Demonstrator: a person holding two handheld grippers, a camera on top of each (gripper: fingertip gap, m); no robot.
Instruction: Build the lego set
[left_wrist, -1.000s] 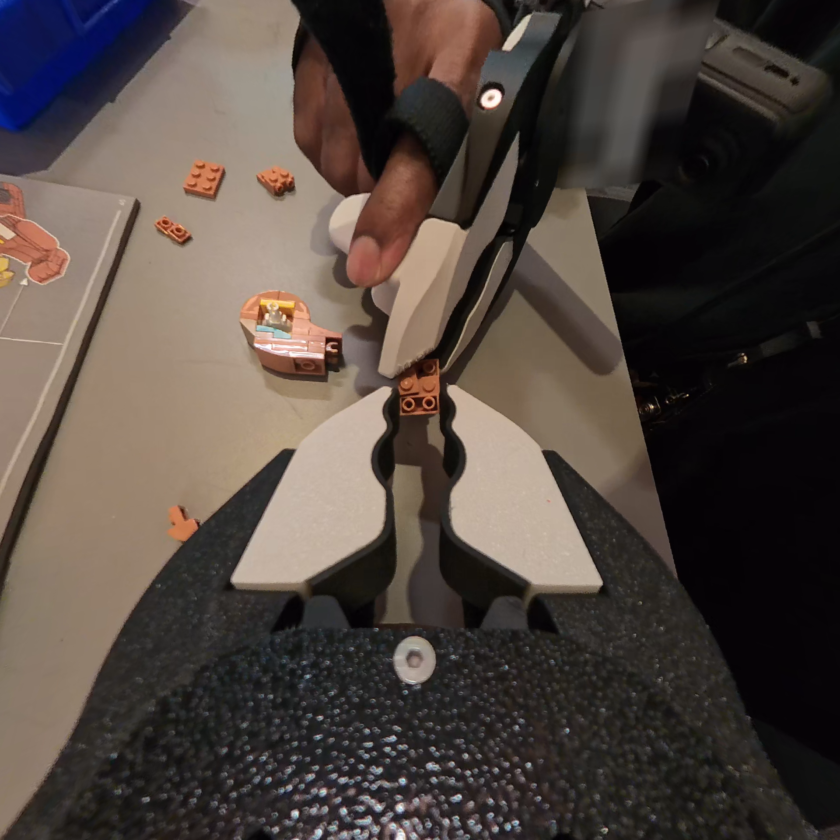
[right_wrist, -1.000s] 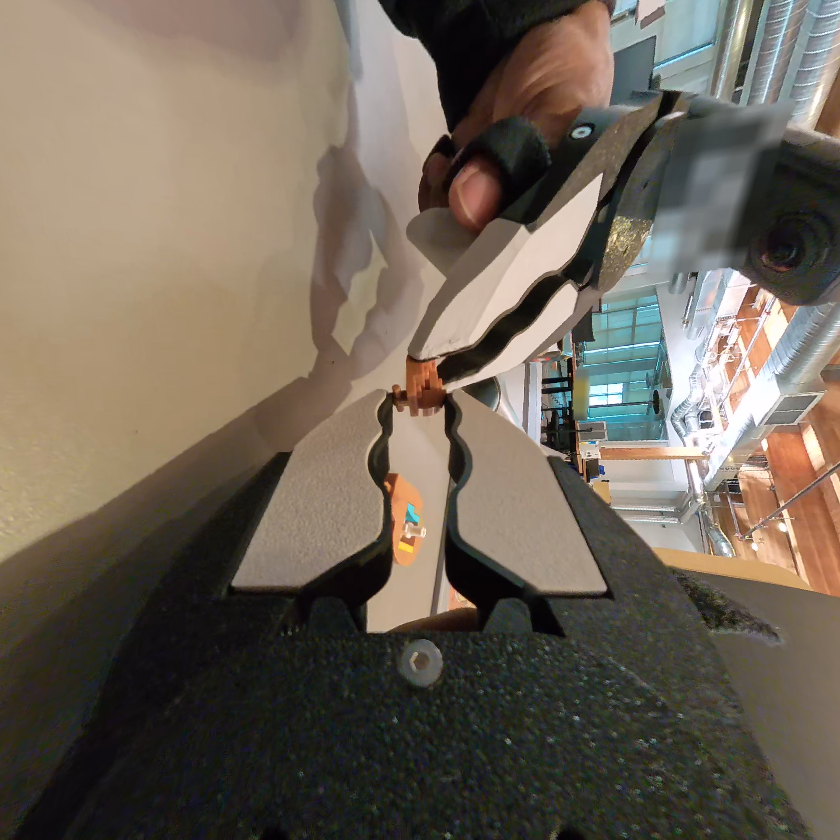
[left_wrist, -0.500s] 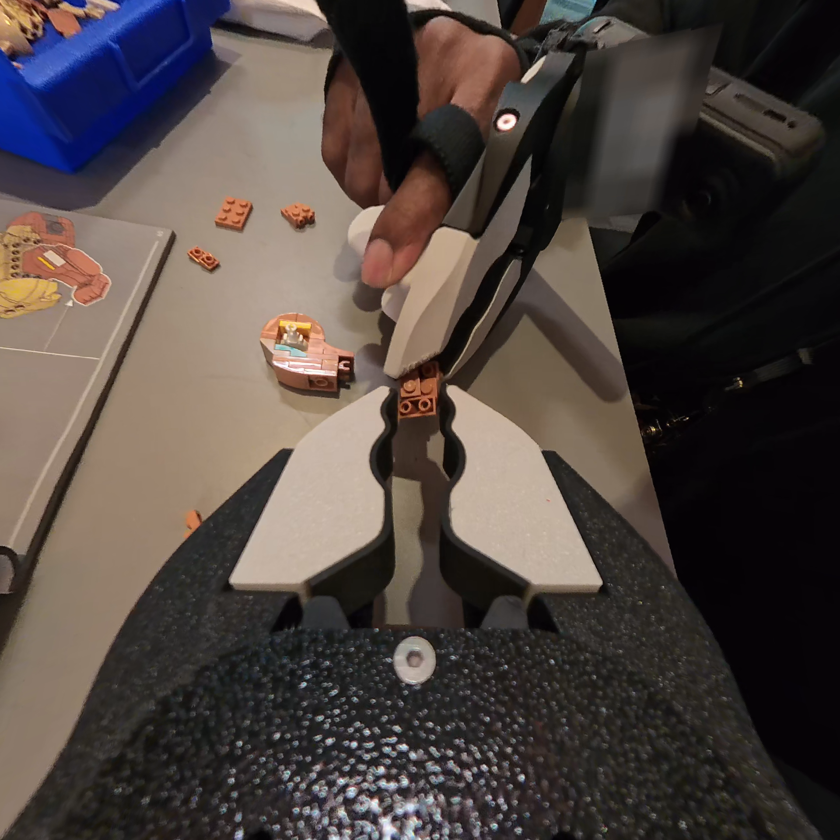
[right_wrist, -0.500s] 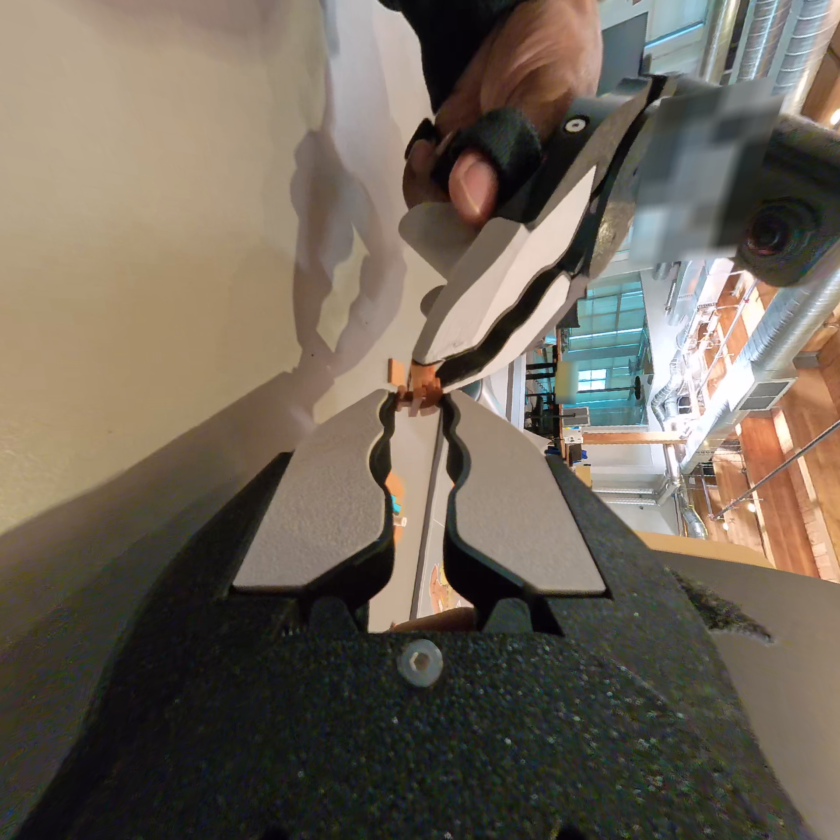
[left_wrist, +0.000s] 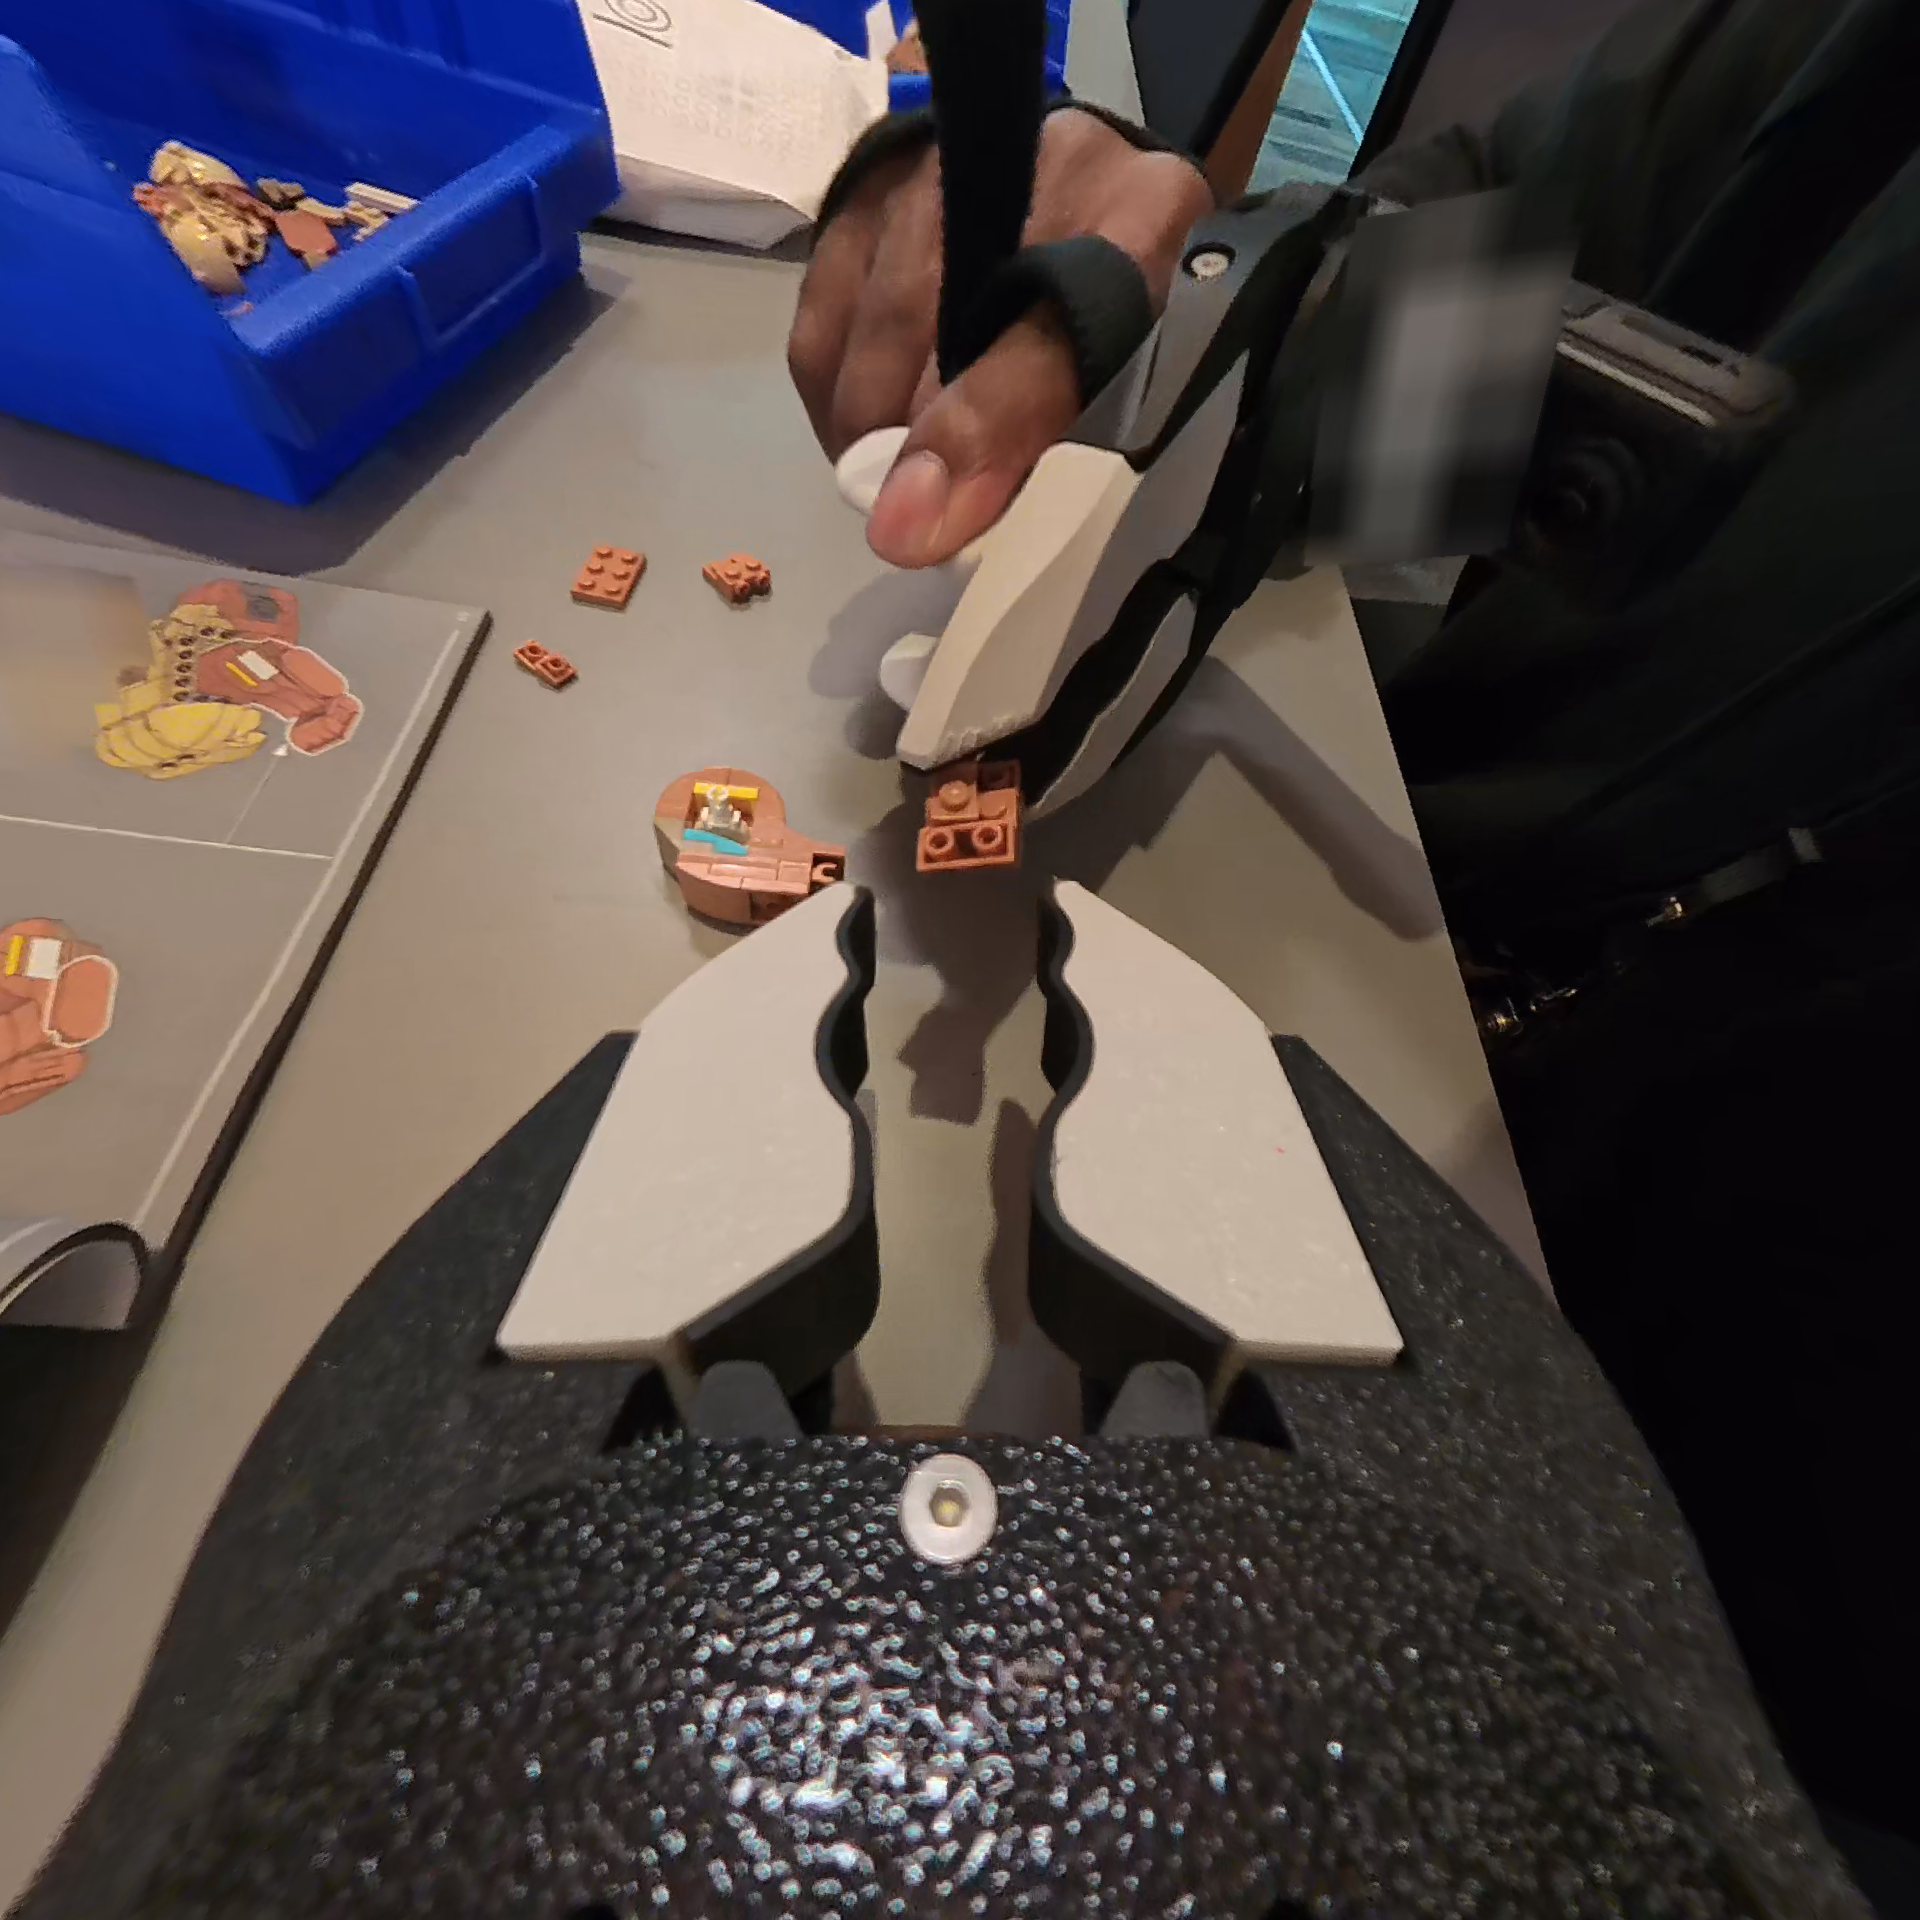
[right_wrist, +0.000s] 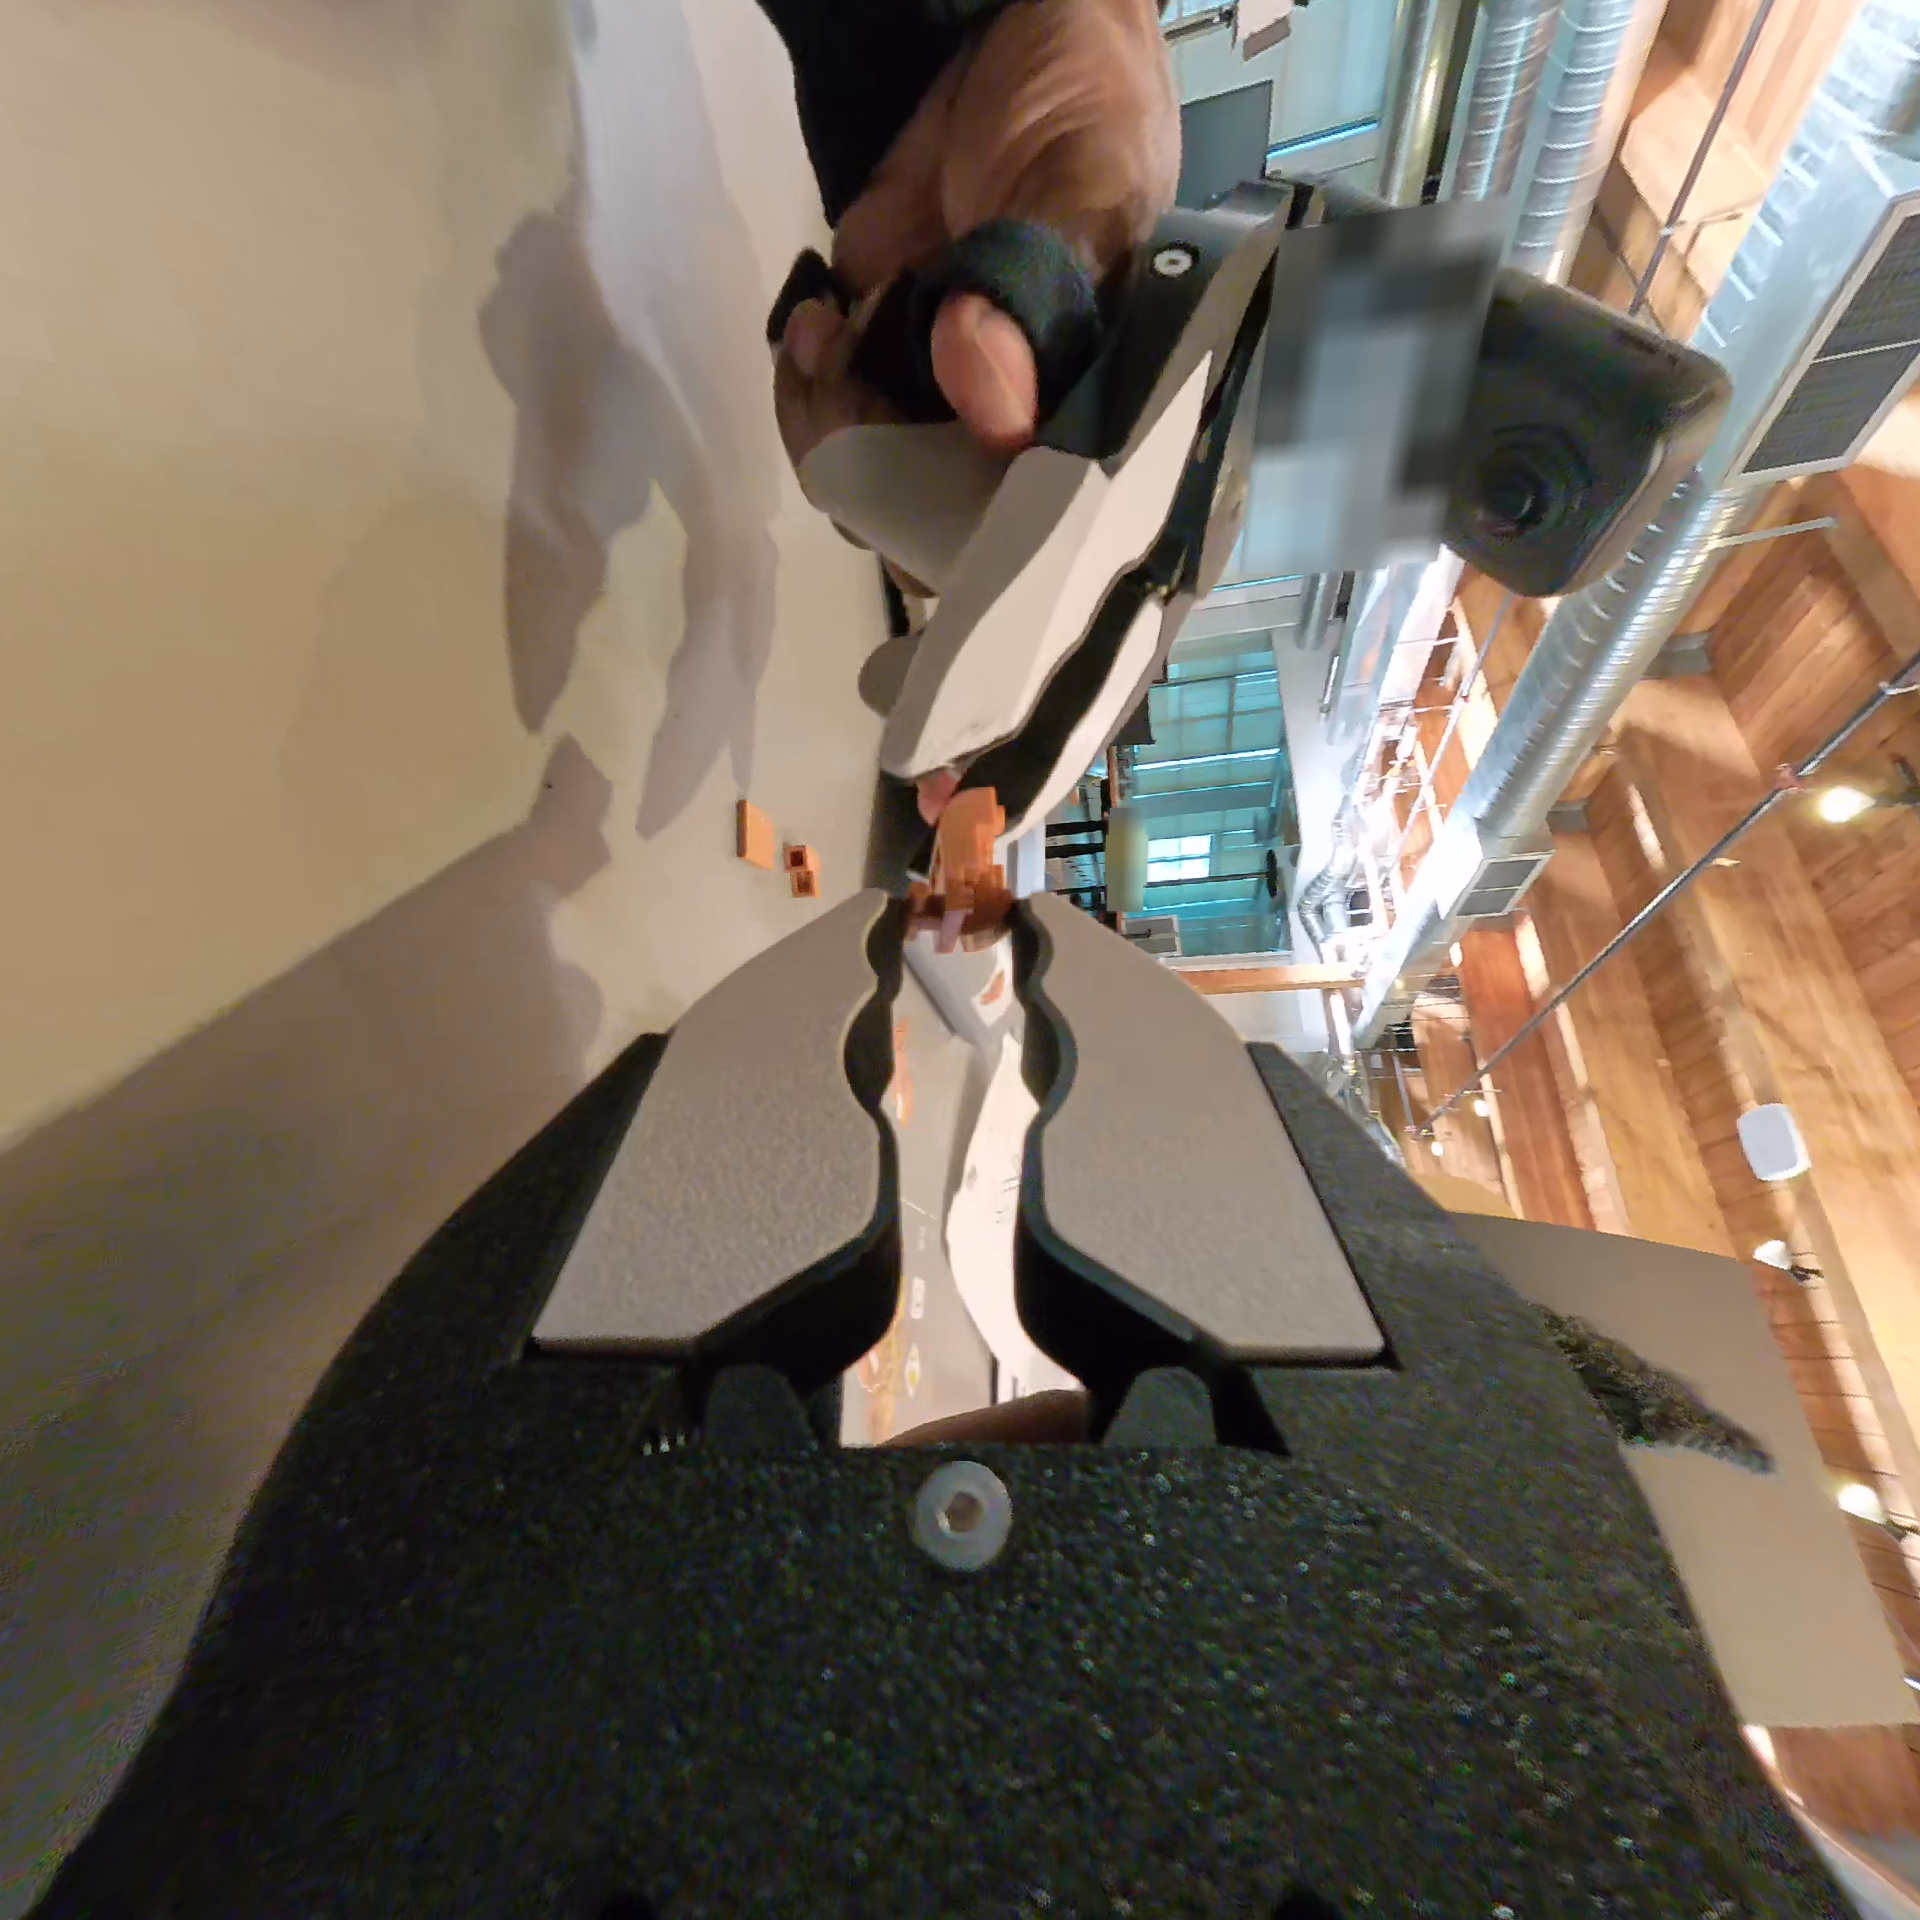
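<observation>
In the left wrist view my left gripper (left_wrist: 956, 909) is open, with nothing between its fingers. A small brown brick piece (left_wrist: 968, 826) hangs just ahead of its fingertips with a clear gap. It is held above the grey table (left_wrist: 623, 987) by my right gripper (left_wrist: 977, 758), which comes down from the upper right in a hand. In the right wrist view my right gripper (right_wrist: 954, 914) is shut on the same brown brick piece (right_wrist: 961, 894). The left gripper (right_wrist: 966, 779) shows just beyond it.
A small rounded brown build (left_wrist: 727, 842) lies left of the left fingertips. Three loose brown plates (left_wrist: 608, 575) lie farther back. An open instruction booklet (left_wrist: 208, 831) lies at the left and a blue parts bin (left_wrist: 260, 312) at the far left. The table edge (left_wrist: 1423, 883) runs close on the right. Both grippers' tips are close together, under 4 cm apart.
My left gripper was shut on the brown brick piece together with the right one. It has opened, let go and drawn back. The right gripper keeps the piece.
</observation>
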